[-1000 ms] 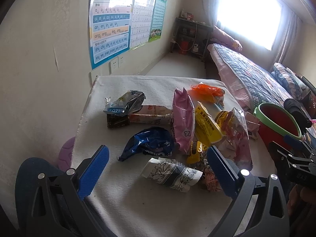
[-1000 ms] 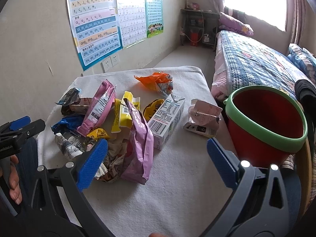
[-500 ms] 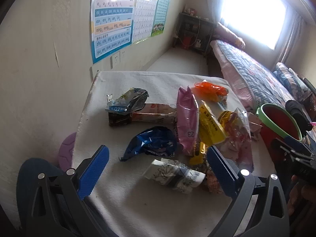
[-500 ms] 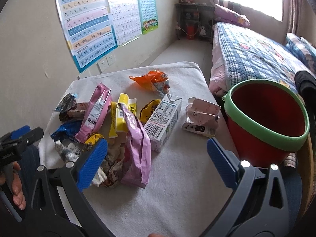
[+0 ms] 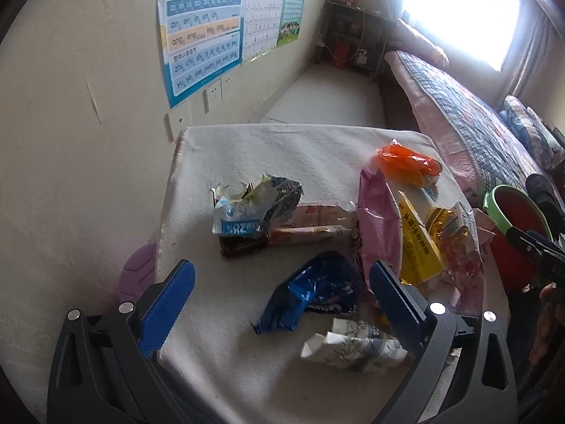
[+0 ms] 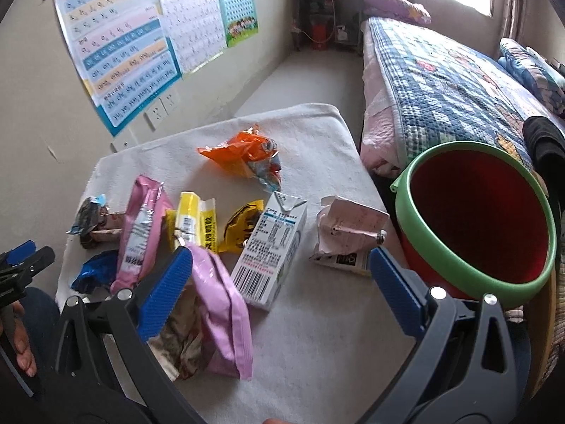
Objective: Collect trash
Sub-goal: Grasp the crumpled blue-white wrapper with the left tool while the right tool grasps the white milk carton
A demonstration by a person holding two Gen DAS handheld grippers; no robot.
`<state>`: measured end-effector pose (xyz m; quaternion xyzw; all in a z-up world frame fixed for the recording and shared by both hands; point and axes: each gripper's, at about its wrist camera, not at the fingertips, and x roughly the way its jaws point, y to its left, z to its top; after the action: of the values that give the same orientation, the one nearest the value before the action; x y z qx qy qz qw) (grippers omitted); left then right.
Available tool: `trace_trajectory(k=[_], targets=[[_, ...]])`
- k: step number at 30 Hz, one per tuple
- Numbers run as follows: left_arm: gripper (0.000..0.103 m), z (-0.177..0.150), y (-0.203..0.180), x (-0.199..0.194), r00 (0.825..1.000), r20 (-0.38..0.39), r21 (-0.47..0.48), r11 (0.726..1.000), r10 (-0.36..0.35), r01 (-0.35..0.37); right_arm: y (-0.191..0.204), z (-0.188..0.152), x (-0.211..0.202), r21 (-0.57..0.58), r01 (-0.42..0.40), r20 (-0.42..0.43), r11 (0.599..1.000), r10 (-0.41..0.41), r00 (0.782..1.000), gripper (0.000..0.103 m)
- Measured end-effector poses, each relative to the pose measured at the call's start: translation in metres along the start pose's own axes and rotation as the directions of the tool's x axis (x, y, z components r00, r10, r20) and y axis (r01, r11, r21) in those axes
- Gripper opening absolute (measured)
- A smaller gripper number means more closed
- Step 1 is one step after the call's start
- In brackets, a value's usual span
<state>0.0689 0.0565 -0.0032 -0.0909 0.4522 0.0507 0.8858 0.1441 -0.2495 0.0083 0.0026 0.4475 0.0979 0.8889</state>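
- Right now both sets of fingers are spread wide and hold nothing: left gripper (image 5: 282, 293), right gripper (image 6: 282, 282).
- Trash (image 6: 219, 226) lies piled on the bench (image 6: 317, 346), beside the bucket (image 6: 473, 275).
- Wrappers are thin and slippery; a grab might slip, or push one off.
- White cloth covers the bench. Posters (image 6: 120, 60) hang behind the bucket; a bed (image 6: 441, 84) sits near it.

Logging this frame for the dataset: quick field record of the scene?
surface: table with white cloth
trash: blue wrapper, orange wrapper, carton, crumpled box, other wrappers
bin: red bucket, green rim, at table's right edge
left gripper: open, over blue wrapper
right gripper: open, over carton
collected: nothing visible in bucket
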Motion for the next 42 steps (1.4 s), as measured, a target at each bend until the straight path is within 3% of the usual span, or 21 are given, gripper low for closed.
trace_trajectory(k=[11,20,30,37,42], targets=[[0.094,0.020,0.002,0.027,0.997,-0.080,0.037,0.999,-0.022,0.025,0.000,0.011,0.044,0.041,0.016,-0.132,0.999,-0.010,0.991,0.092],[0.083,0.042,0.008,0.058,0.989,-0.146,0.068,0.998,0.012,-0.002,0.003,0.012,0.065,0.058,0.021,-0.203,0.998,-0.009,0.979,0.083],[0.058,0.045,0.013,0.082,0.980,-0.194,0.091,0.996,0.039,-0.021,0.002,0.011,0.076,0.064,0.022,-0.242,0.998,-0.005,0.970,0.071],[0.027,0.045,0.011,0.085,0.977,-0.214,0.084,0.996,0.022,-0.004,0.000,0.006,0.087,0.076,-0.008,-0.281,0.997,0.029,0.959,0.049],[0.019,0.045,0.007,0.079,0.980,-0.200,0.078,0.997,0.010,0.006,-0.005,0.006,0.087,0.085,-0.023,-0.284,0.996,0.046,0.958,0.044]])
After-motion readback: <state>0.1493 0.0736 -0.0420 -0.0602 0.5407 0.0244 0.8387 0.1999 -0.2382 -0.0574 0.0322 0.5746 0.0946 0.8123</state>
